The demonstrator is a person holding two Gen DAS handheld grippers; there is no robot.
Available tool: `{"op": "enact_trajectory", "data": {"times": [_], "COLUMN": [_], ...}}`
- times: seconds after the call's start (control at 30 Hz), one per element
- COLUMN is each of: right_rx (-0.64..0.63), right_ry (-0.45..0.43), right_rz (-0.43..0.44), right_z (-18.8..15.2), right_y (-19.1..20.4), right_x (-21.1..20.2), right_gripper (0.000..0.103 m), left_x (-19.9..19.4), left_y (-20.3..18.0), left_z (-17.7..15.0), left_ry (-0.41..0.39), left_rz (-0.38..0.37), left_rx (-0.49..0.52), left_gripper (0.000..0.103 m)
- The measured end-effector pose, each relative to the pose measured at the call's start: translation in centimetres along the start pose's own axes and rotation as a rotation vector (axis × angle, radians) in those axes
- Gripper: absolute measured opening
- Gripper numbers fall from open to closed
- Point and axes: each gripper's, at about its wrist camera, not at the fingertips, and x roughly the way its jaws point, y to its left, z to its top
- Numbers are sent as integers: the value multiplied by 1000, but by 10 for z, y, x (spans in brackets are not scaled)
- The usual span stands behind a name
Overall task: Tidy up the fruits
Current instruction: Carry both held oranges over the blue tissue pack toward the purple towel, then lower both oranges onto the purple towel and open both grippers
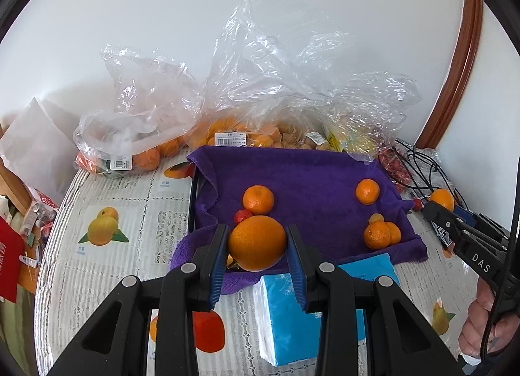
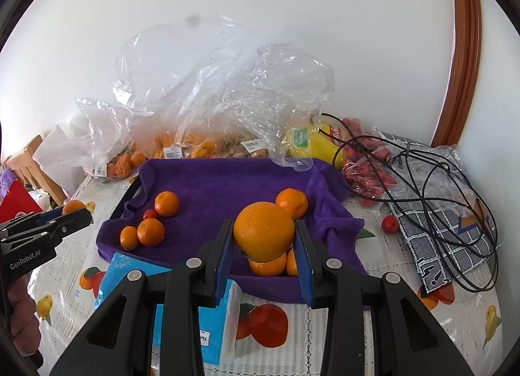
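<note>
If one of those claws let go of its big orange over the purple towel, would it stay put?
Probably it would roll a little: the orange is round and smooth. The purple towel looks soft and rumpled, so it should stop it soon. It might bump the small oranges just beneath.

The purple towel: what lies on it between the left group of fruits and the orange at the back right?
Only bare purple towel lies between the left group and the back-right orange, as the right wrist view shows.
</note>
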Motion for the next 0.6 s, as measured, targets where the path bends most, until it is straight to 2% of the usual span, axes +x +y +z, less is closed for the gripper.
{"op": "enact_trajectory", "data": {"times": [0.17,0.6], "right_rx": [-6,35], "right_ry": [8,86], "right_rz": [5,4], "right_z": [-1,-2], "right_y": [-9,-31], "right_x": [21,82], "right_gripper": [36,36], "left_x": [18,69], "left_y": [3,-22], "left_z": [4,8], "left_ry": [29,97], "left_rz": [-6,-35], "left_rx": [-14,35], "left_gripper": [33,33]}}
